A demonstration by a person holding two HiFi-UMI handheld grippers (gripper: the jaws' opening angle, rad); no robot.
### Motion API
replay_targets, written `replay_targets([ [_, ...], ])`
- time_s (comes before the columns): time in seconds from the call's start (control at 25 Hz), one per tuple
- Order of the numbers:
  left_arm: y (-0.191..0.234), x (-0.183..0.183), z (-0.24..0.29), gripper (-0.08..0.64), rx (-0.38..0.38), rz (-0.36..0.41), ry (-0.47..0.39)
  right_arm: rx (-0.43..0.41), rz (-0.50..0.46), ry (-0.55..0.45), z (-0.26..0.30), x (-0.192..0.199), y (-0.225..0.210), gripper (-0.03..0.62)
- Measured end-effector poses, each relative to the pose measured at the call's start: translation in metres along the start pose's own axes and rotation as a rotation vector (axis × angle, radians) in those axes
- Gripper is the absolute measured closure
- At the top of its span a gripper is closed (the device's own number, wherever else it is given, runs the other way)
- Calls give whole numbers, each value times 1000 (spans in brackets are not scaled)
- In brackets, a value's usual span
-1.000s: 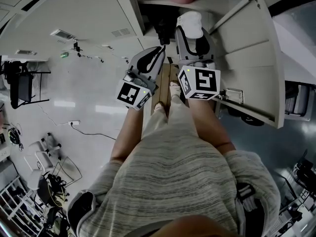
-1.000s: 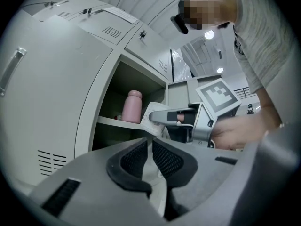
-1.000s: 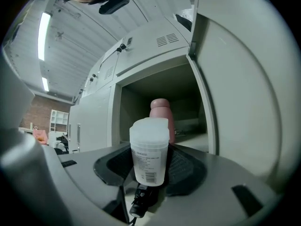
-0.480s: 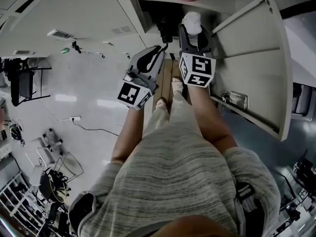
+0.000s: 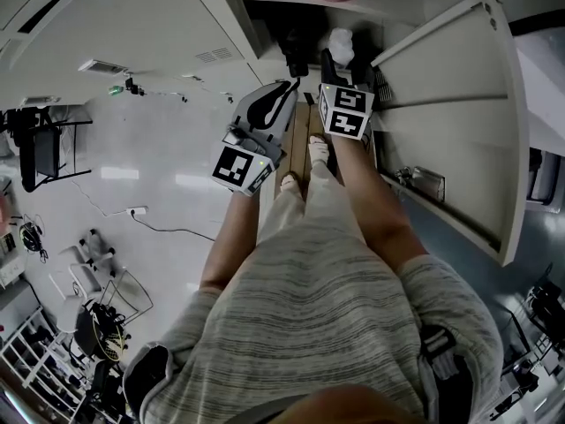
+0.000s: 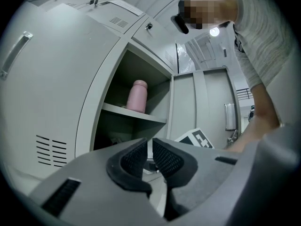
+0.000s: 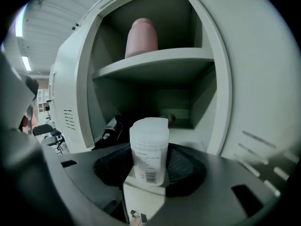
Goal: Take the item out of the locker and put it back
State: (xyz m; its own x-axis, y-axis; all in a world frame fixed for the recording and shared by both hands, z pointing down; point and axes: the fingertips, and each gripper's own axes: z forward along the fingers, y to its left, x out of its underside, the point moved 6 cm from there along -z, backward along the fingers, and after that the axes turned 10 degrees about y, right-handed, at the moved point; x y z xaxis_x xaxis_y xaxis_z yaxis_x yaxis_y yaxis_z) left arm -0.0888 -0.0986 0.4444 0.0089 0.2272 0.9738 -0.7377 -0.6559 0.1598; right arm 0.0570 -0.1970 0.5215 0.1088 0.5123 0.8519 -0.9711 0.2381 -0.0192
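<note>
Between the pads of the right hand-held gripper (image 7: 150, 164), clamped upright: a translucent white bottle (image 7: 149, 147) with a barcode label, held before the open lower compartment of the locker (image 7: 214, 79). Above it, on the shelf (image 7: 155, 62), a pink bottle (image 7: 142, 36), standing. Low at the compartment's left, a dark bundle (image 7: 110, 131), too dim to name. Off to the right, the locker door (image 5: 459, 104), swung wide. Alongside, the left hand-held gripper (image 6: 151, 157), pads nearly together, gripping nothing.
</note>
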Motion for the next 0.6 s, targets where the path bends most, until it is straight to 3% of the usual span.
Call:
replay_targets([
  [0.32, 1, 3, 3, 523, 2, 9, 23, 18, -1, -9, 16, 6, 0, 387],
  [0.48, 1, -6, 6, 523, 9, 26, 12, -15, 8, 18, 19, 10, 2, 383],
  [0.6, 1, -10, 7, 523, 12, 35, 7, -47, 4, 0, 15, 9, 5, 345],
])
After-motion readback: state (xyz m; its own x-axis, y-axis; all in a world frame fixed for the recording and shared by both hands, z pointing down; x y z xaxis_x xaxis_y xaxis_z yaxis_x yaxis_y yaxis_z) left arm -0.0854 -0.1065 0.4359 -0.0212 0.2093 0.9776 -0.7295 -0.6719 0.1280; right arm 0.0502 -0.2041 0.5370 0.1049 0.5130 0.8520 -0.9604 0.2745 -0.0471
